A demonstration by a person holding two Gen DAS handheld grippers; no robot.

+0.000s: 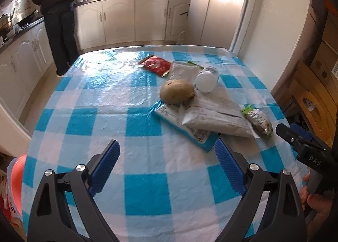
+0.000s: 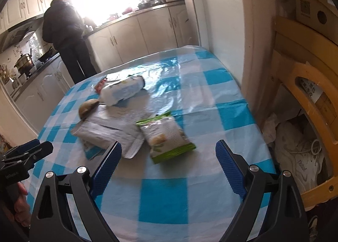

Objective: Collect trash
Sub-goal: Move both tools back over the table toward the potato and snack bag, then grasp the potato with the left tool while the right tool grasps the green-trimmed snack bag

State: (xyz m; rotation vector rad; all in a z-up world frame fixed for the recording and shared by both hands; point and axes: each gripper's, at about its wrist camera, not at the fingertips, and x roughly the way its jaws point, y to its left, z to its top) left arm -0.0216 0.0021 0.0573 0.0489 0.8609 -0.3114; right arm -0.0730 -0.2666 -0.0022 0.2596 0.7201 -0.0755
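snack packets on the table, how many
5: red packet farthest, silver packet beside it, blue-edged packet under the grey packet, green-trimmed packet nearest the right side. More may be hidden underneath.

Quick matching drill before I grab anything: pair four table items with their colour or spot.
Items:
1. potato
2. bottle
3. red packet
4. green-edged snack bag

Descriptions:
A. nearest the right gripper
B. farthest across the table
C. brown, resting on the wrappers' edge
D. clear, lying on its side

Pairs: 1-C, 2-D, 3-B, 4-A
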